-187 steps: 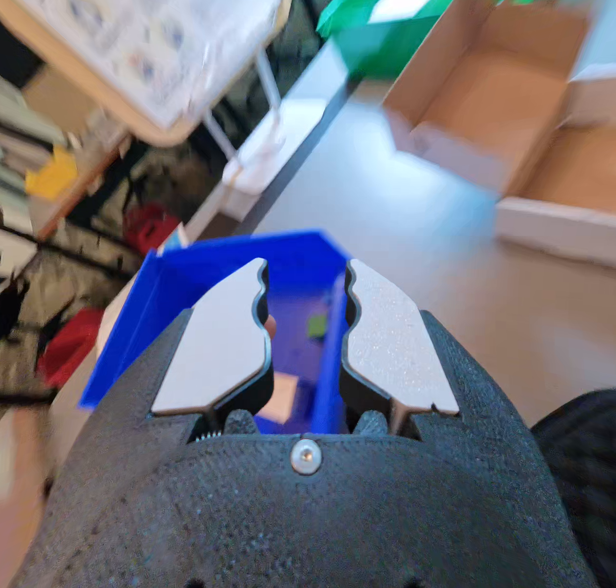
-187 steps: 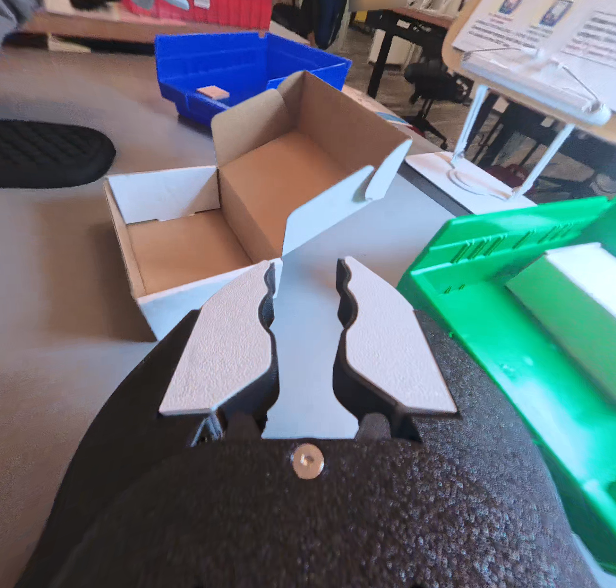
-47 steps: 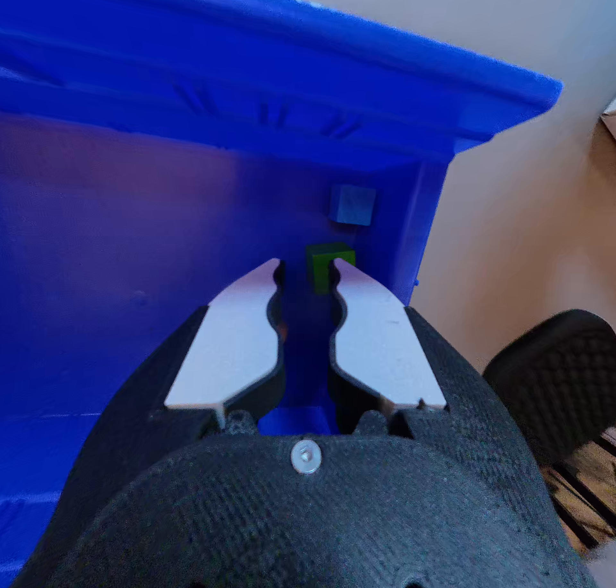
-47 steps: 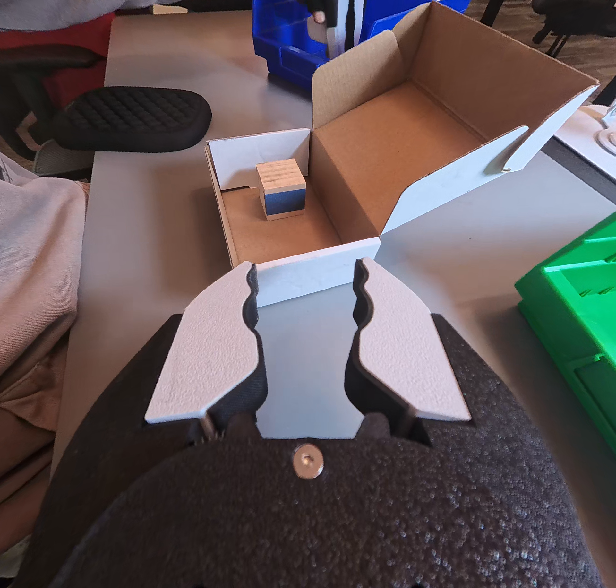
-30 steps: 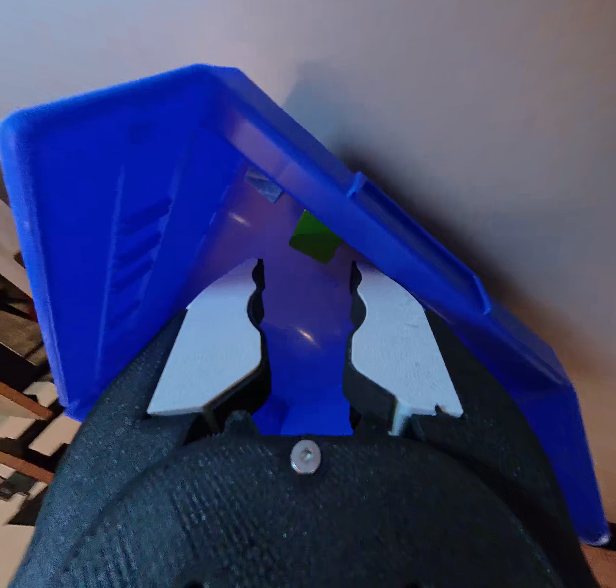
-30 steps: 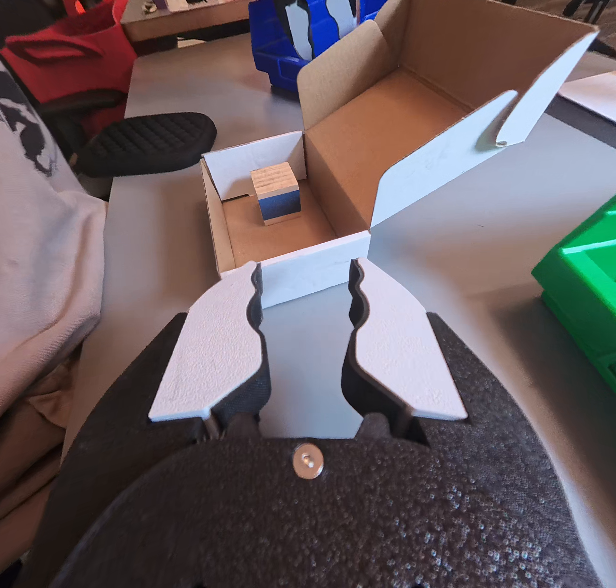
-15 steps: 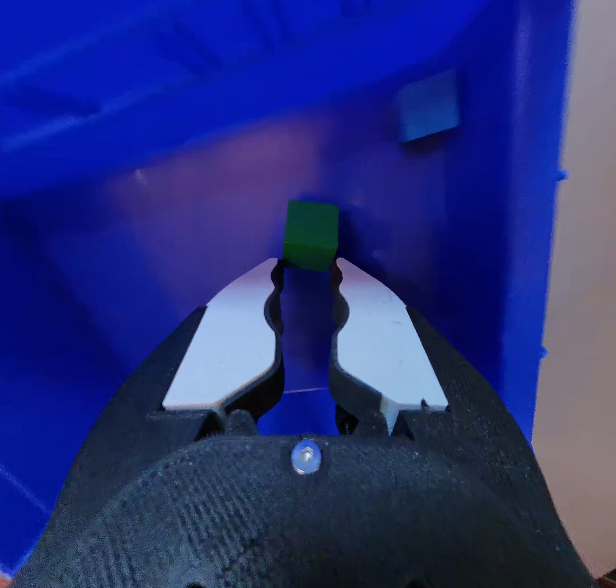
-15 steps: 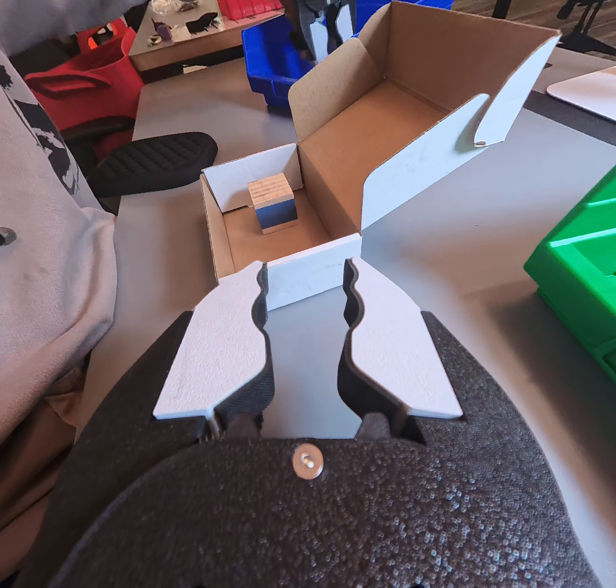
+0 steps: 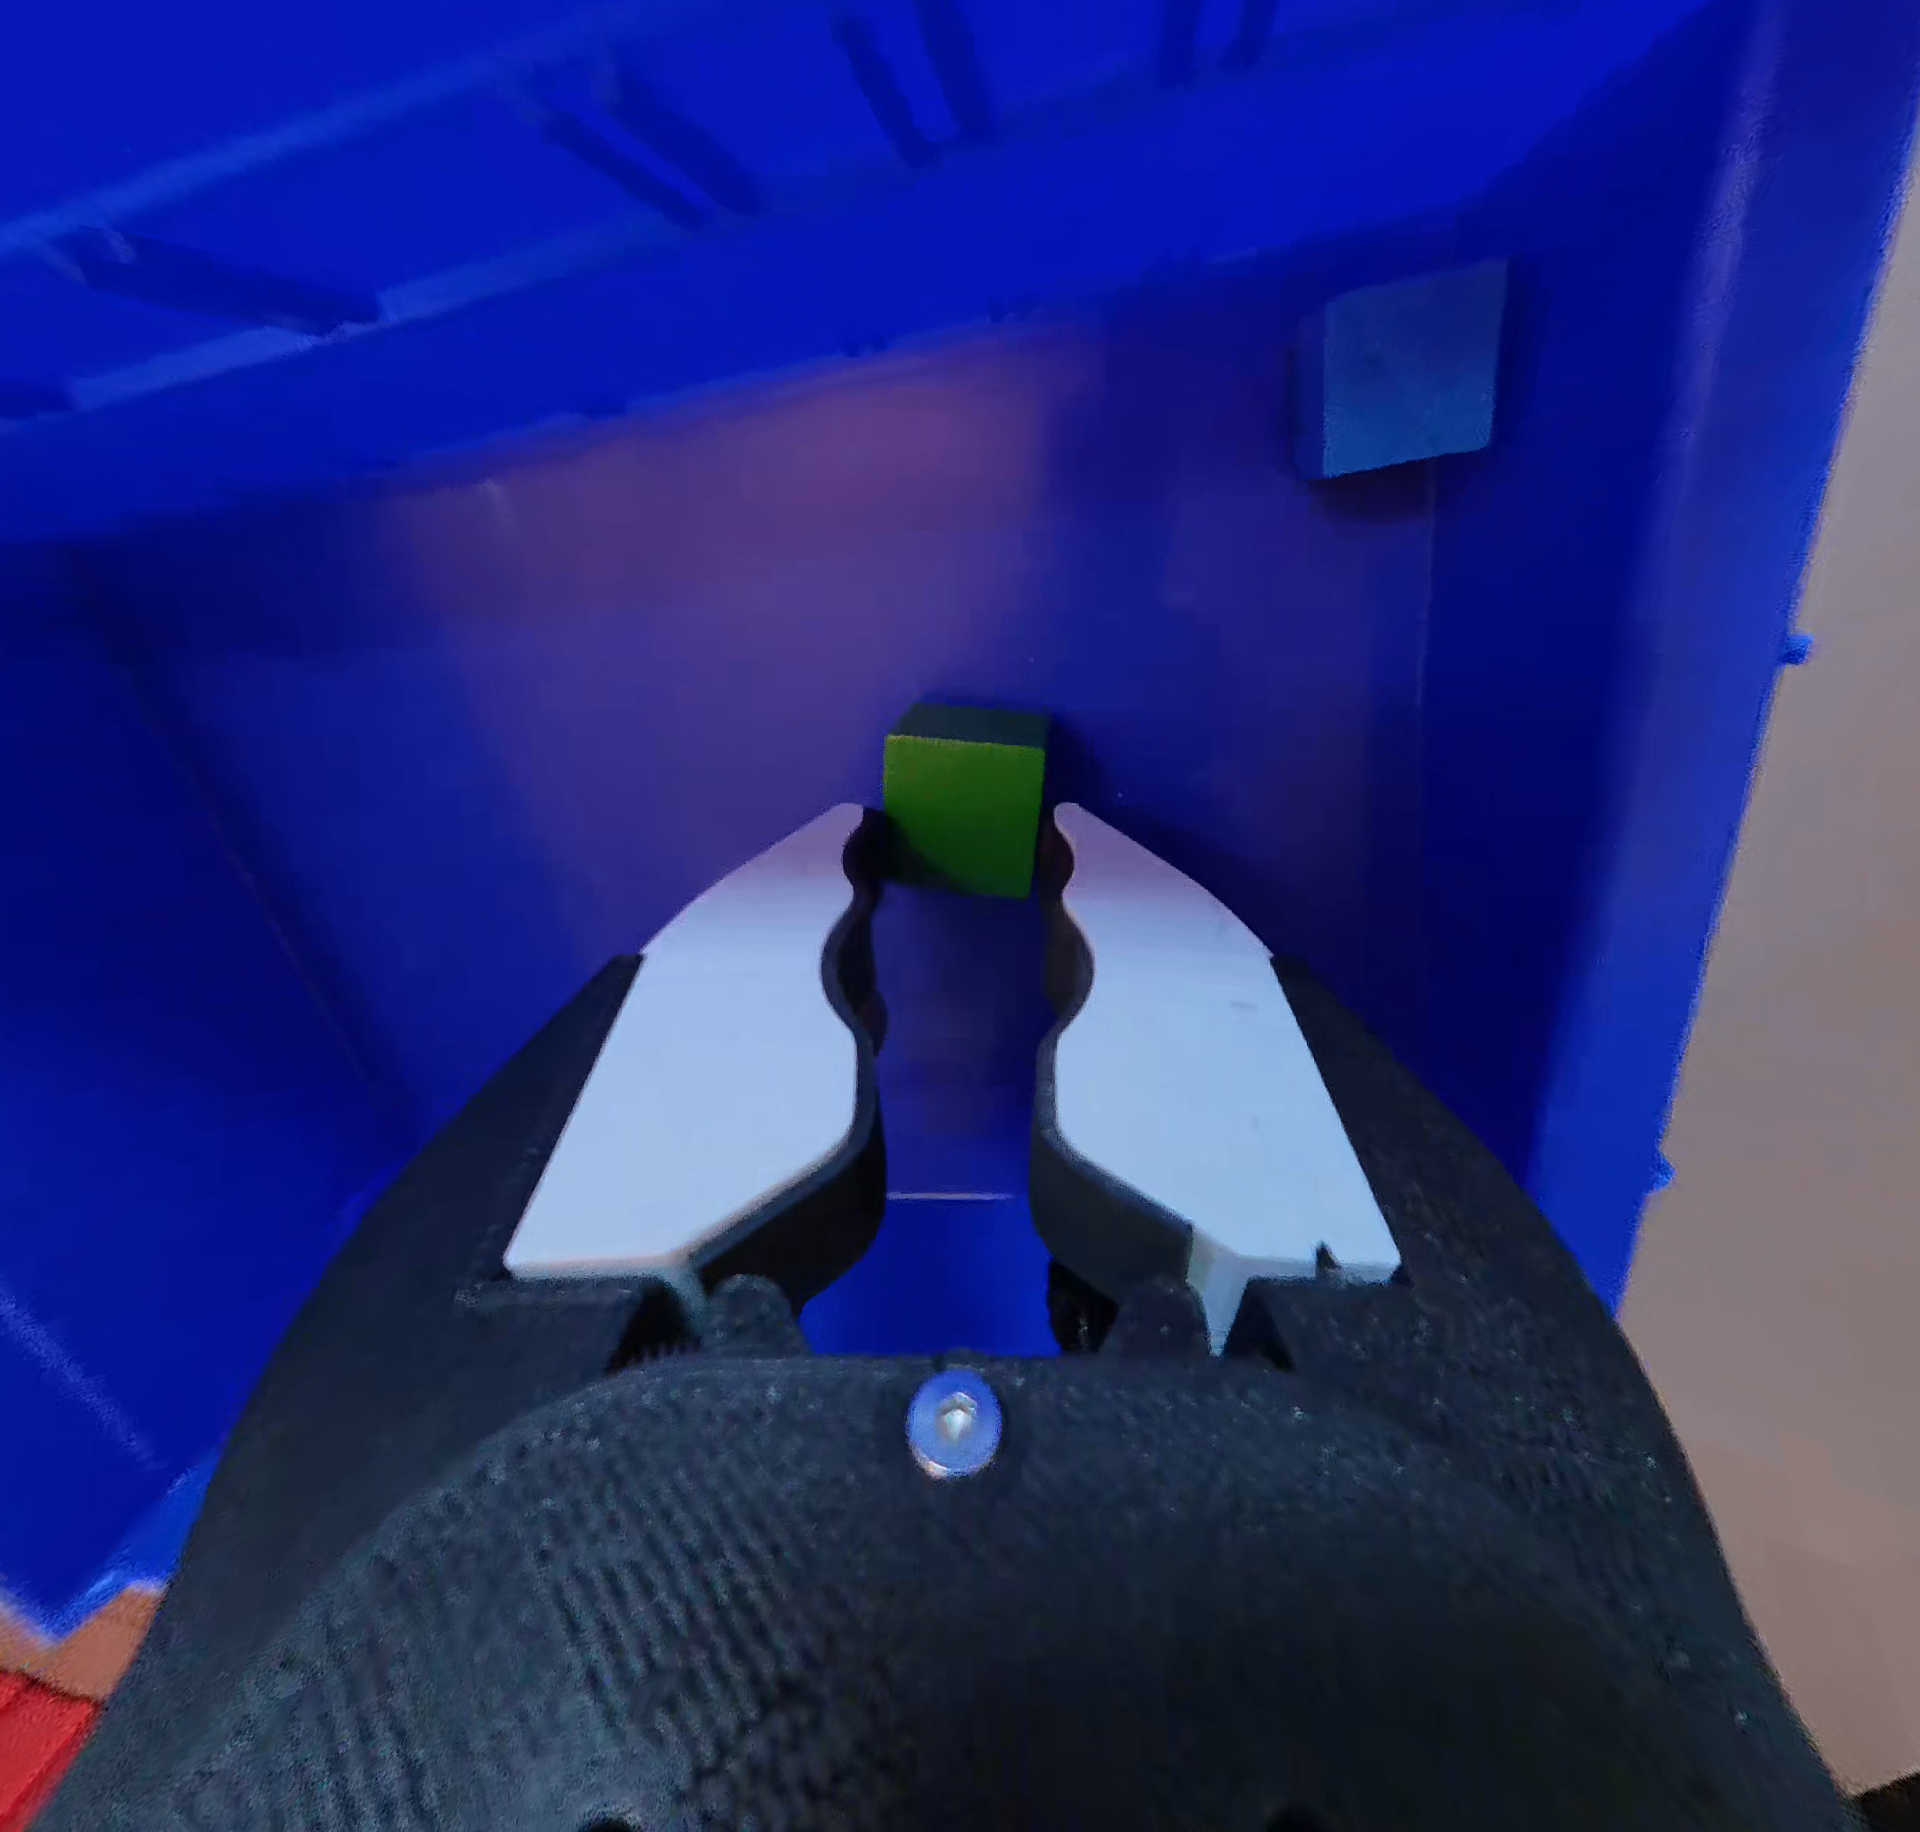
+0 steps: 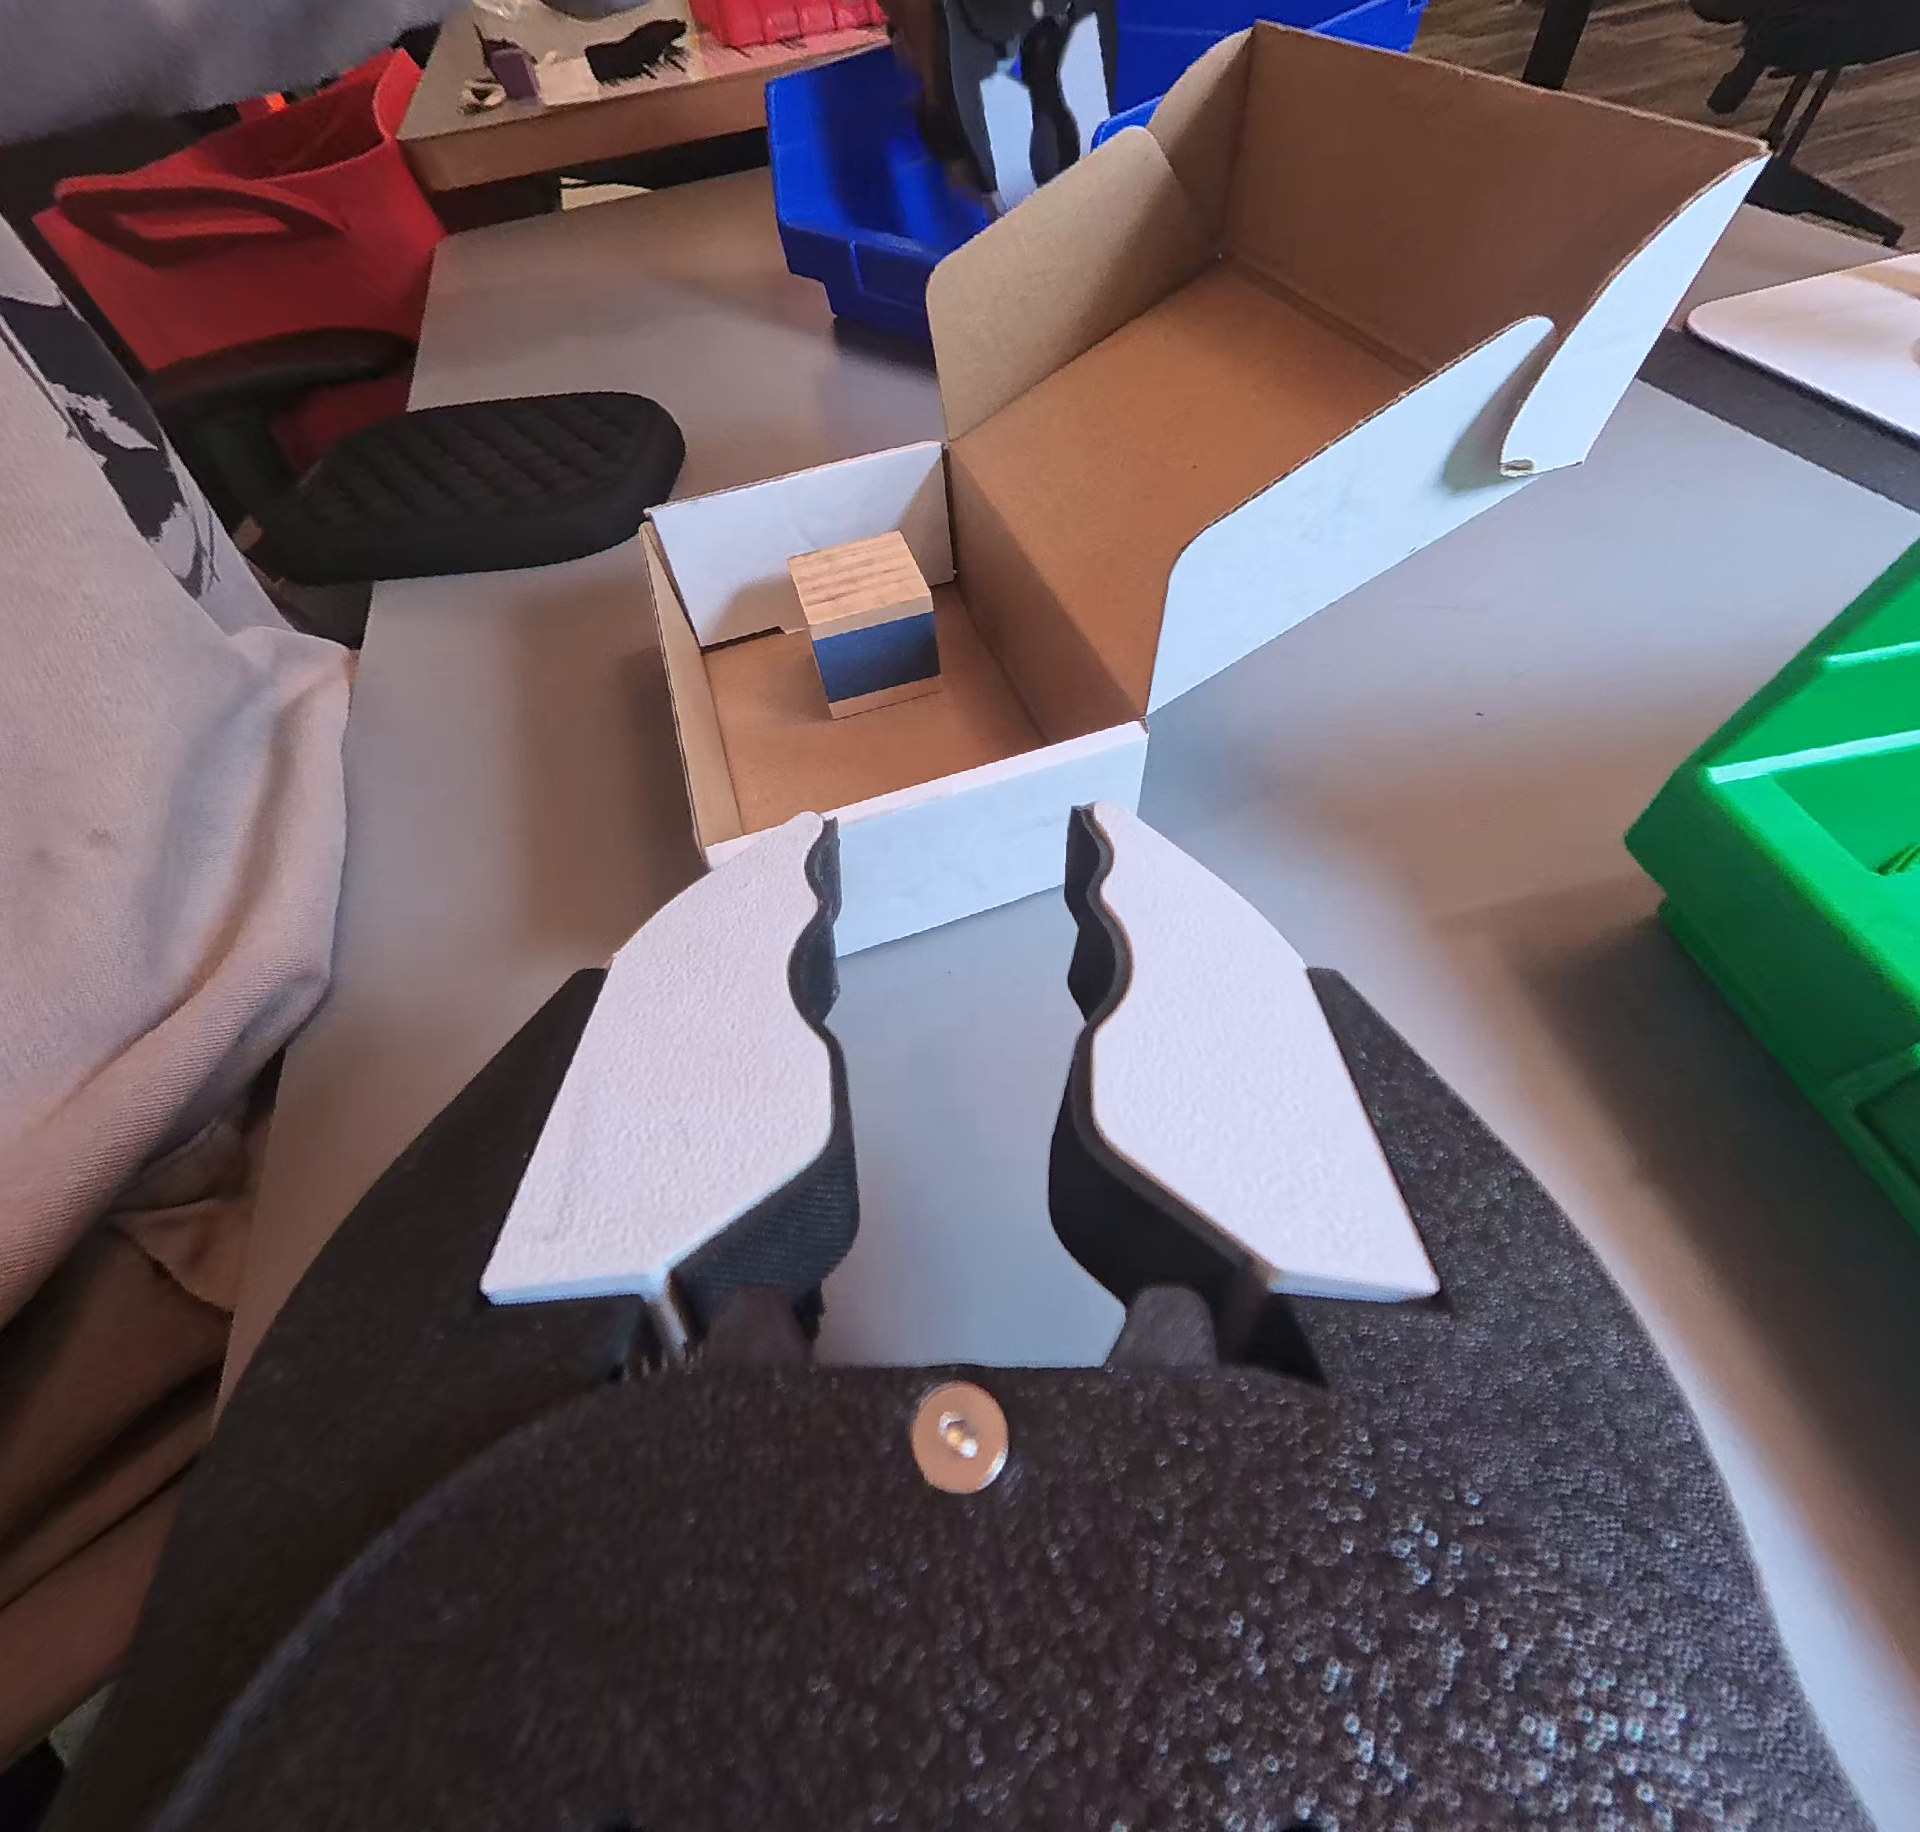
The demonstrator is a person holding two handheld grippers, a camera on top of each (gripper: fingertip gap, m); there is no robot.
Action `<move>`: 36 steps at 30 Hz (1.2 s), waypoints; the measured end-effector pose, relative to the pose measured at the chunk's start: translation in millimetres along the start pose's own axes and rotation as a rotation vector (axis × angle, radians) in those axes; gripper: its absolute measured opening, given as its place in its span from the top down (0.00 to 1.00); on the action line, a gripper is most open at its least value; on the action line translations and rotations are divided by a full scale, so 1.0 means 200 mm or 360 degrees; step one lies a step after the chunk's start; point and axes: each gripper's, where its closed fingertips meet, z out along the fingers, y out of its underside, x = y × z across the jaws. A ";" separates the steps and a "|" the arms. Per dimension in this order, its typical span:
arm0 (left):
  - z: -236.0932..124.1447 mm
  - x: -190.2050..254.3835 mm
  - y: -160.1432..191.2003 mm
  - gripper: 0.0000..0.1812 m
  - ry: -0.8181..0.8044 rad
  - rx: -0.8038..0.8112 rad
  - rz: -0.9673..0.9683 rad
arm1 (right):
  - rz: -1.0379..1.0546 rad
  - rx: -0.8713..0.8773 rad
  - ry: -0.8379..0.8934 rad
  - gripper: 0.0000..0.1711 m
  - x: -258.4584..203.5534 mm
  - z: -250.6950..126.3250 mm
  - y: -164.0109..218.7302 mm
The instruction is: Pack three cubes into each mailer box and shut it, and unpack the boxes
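Note:
My left gripper (image 9: 958, 821) reaches down into a blue bin (image 9: 520, 639) and its fingertips clasp a green cube (image 9: 961, 826) on both sides at the bin floor. A blue cube (image 9: 1397, 369) lies farther in, by the bin's right wall. In the right wrist view an open white mailer box (image 10: 987, 847) stands on the grey table with its lid up, and holds one wood-and-blue cube (image 10: 868, 634). My right gripper (image 10: 951, 837) is open and empty, just in front of the box's near wall. The left gripper (image 10: 1023, 120) shows there inside the blue bin (image 10: 862, 193), behind the box.
A green bin (image 10: 1787, 899) stands at the right edge of the table. A black armrest (image 10: 468, 483) and a red bag (image 10: 239, 224) are at the left, beside a person's grey clothing (image 10: 125, 743). A white pad (image 10: 1818, 328) lies at the far right. Left tips to right tips: about 45 cm.
My left gripper went down into the blue bin, narrowed its jaws and brought its tips around the green cube. My right gripper stayed open and rose slightly before the box.

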 end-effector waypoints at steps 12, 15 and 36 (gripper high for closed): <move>-0.63 0.88 -0.84 0.85 0.0229 0.0517 0.0112 | -0.0140 -0.0085 -0.0058 0.71 -0.11 0.06 0.01; -0.50 1.11 -0.99 0.85 0.0290 0.0443 0.0239 | -0.0188 -0.0121 -0.0067 0.70 -0.16 0.08 0.02; -0.06 1.29 -1.14 0.85 0.0211 0.0075 0.0587 | -0.0220 -0.0069 0.0036 0.71 -0.13 0.01 0.00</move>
